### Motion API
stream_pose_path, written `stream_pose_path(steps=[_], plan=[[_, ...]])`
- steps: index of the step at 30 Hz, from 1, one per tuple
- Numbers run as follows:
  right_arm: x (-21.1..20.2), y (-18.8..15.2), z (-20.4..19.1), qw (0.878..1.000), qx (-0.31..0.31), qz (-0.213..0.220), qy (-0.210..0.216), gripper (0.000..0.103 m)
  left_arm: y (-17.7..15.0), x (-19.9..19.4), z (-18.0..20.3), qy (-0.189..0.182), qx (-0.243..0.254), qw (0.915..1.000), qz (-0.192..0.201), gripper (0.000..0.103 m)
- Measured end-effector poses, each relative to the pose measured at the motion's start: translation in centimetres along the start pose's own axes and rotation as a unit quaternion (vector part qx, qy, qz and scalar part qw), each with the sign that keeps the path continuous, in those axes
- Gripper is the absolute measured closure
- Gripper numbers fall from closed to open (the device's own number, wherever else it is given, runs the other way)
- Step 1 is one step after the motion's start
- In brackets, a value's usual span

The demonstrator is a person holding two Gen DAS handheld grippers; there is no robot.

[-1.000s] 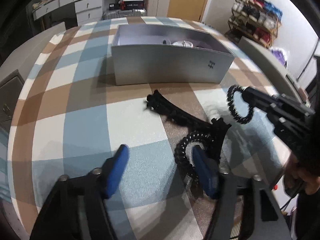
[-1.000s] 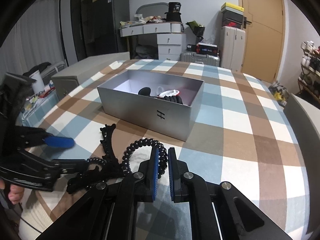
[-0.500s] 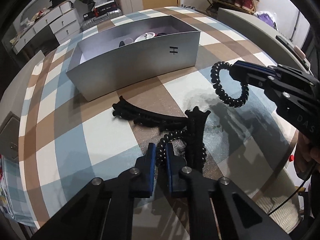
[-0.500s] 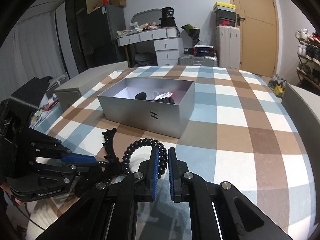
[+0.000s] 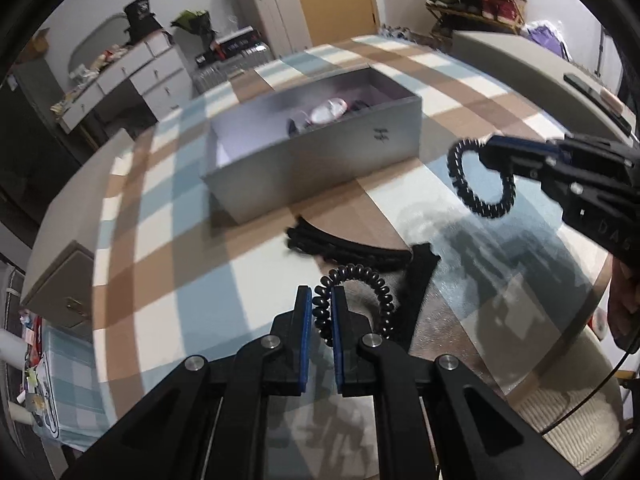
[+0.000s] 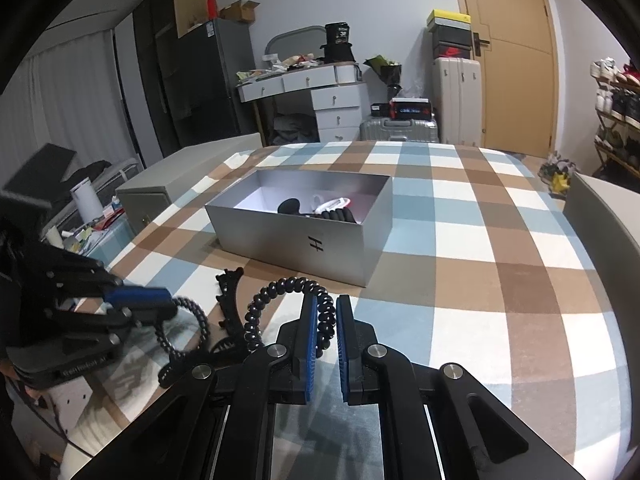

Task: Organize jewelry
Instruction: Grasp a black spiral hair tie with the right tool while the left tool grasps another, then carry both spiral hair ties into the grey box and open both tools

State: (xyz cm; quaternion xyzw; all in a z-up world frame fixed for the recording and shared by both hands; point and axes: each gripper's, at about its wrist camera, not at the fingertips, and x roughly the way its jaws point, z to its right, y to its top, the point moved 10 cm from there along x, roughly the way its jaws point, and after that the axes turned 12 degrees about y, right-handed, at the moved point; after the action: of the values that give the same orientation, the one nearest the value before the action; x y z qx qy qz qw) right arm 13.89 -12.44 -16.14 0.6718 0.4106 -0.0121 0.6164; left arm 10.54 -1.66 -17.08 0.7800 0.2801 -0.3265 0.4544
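each gripper pinches a black coil tie: the left gripper [image 5: 321, 312] holds one tie [image 5: 356, 296] just over the table [image 5: 160, 280], the right gripper [image 6: 326, 320] another tie [image 6: 288, 300], both near the box [image 6: 296, 236]; thin grip, so a coil may slip out or snag the black hair combs [image 5: 352, 248] lying below

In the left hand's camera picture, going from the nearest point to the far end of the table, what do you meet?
Left gripper shut on a black spiral coil hair tie → black toothed curved headband lying on the checked tablecloth → open silver-grey cardboard box.
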Motion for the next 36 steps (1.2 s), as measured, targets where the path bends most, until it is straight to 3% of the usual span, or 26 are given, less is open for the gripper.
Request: stream_pose_path(steps=[8, 16, 26, 36], plan=[[0.1, 0.9, -1.2, 1.0, -0.007, 0.006, 0.01, 0.094, 1.0, -1.3, -2.4, -0.002, -0.044, 0.9987, 0.027, 0.098], [0.0, 3.0, -1.8, 0.999, 0.017, 0.019, 0.044, 0.094, 2.8, -1.9, -3.5, -0.043, -0.106, 0.9924, 0.047, 0.098], [1.4, 6.0, -1.6, 0.998, 0.017, 0.026, 0.056, 0.094, 5.5, -0.5, -5.4, -0.081, -0.16, 0.9818, 0.063, 0.098], [3.8, 9.2, -0.7, 0.998, 0.01, 0.032, 0.062, 0.094, 8.1, 1.9, -6.0, -0.105, -0.177, 0.9762, 0.068, 0.098]])
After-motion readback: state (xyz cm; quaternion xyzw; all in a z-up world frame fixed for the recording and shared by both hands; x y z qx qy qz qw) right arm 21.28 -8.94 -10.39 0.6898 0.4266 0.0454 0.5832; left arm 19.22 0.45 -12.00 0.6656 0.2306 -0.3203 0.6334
